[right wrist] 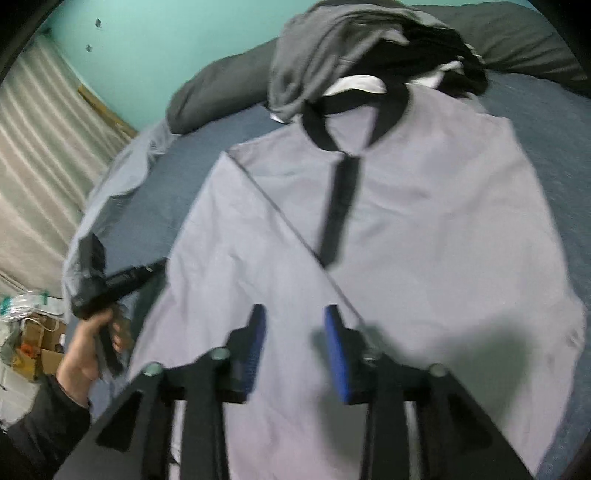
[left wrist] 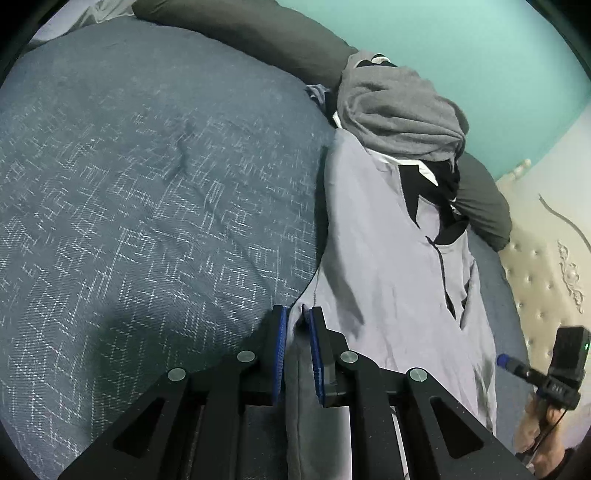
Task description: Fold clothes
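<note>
A light grey polo shirt [right wrist: 424,221] with a black collar and placket lies face up on the bed, one side folded in along a diagonal crease. In the left wrist view the same shirt [left wrist: 388,266] stretches away from my left gripper [left wrist: 297,314], which is shut on a pinch of its edge between the blue pads. My right gripper [right wrist: 294,314] hovers over the lower middle of the shirt. Its jaws stand apart with nothing between them, and this view is blurred. A hand [right wrist: 85,350] holds the left gripper at the shirt's left edge.
A heap of clothes topped by a dark grey garment [right wrist: 314,55] sits just behind the collar. A dark bolster pillow [left wrist: 258,33] lies along the teal wall. The blue patterned bedcover [left wrist: 147,184] spreads to the left. A tufted cream headboard [left wrist: 546,277] stands right, boxes [right wrist: 37,343] on the floor.
</note>
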`<state>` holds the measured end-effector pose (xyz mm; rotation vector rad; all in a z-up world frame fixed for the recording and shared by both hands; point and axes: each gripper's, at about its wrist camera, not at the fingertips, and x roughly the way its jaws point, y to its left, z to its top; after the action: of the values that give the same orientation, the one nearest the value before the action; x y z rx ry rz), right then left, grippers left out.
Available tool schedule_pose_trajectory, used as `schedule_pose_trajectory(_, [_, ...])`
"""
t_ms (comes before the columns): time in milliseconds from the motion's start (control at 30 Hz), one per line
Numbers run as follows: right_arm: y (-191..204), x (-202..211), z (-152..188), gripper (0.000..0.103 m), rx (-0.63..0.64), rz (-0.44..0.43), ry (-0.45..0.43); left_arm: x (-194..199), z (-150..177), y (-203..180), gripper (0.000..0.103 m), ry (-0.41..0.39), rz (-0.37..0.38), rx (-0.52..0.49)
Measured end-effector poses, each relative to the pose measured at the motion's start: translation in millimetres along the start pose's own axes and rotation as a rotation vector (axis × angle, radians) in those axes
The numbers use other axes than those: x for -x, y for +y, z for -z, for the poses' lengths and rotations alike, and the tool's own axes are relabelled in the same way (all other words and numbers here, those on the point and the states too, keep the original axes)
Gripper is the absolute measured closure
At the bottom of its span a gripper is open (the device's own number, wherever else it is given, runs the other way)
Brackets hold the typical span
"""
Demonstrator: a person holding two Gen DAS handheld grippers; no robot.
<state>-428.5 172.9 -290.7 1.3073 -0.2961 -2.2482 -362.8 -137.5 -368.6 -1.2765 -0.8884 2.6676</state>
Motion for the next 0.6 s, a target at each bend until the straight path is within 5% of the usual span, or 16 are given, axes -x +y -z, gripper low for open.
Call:
schedule_pose_trajectory(233, [-36, 18, 31, 0.061, 0.002, 0.096, 0.065, 9, -4, -1, 0.101, -0.006, -0.007, 0.008])
schedule_pose_trajectory(600, [-65, 36, 69, 0.061, -0.079, 0.088, 0.107, 28, -7, -6, 0.103, -0.021, -0.048, 0.017])
